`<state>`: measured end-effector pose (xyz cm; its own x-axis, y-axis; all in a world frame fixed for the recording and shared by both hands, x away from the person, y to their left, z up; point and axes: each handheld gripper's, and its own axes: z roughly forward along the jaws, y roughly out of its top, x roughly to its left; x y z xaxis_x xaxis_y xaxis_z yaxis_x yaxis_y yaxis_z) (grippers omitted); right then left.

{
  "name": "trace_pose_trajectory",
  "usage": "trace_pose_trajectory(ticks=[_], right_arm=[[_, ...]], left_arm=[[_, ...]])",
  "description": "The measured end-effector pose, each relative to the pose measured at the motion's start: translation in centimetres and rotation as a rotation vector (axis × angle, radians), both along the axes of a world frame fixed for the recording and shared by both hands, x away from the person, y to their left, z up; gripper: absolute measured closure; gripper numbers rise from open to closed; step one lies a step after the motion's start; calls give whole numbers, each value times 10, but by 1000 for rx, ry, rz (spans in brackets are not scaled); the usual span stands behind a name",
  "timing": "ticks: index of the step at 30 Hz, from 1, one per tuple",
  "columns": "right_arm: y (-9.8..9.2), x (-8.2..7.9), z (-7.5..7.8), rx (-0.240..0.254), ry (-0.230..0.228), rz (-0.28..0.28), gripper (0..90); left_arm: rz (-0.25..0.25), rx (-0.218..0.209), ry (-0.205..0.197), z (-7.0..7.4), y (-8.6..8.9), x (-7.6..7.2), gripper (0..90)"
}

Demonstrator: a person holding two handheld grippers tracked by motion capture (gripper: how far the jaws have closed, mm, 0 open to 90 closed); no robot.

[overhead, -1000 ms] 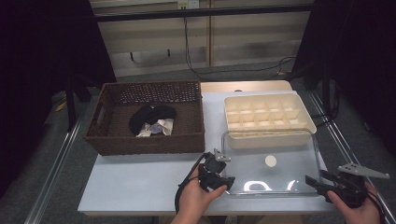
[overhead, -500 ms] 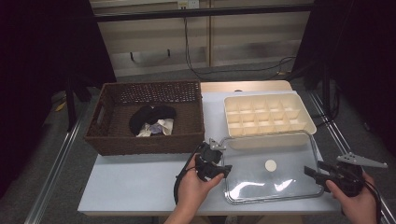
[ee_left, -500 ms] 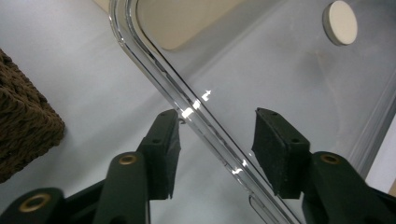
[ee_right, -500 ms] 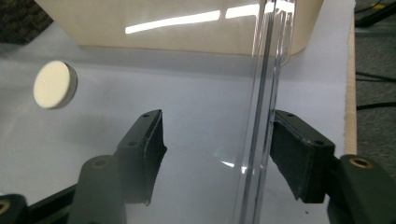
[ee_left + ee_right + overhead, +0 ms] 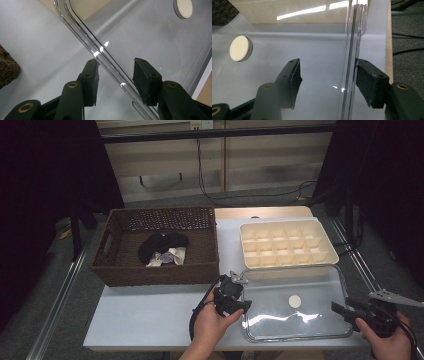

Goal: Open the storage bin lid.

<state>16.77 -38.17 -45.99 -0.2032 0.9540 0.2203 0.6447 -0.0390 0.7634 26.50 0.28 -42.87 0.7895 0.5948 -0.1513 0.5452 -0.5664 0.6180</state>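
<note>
Two tongs (image 5: 240, 296) (image 5: 345, 310) straddle clear lid (image 5: 295, 320) rims, unclamped, closing; pale table (image 5: 150, 320), dark room.

Dim, dark-edged room; glare streaks on the clear lid (image 5: 295, 305).

A clear plastic lid (image 5: 295, 307) with a small round white disc (image 5: 295, 300) on it lies flat between the left gripper (image 5: 239, 306) and right gripper (image 5: 345, 311), one raised rim straddled by each gripper's parted jaws.
</note>
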Motion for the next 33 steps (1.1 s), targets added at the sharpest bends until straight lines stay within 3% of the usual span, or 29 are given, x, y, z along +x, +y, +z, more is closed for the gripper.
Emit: trace_pose_trajectory(ticks=[15,33], right_arm=[[1,0,-4,9,27,-10,382],[3,7,-6,18,35,-17,374]], left_arm=[[-2,24,33,-5,-1,4,564],[21,22,42,-3,-2,18,564]])
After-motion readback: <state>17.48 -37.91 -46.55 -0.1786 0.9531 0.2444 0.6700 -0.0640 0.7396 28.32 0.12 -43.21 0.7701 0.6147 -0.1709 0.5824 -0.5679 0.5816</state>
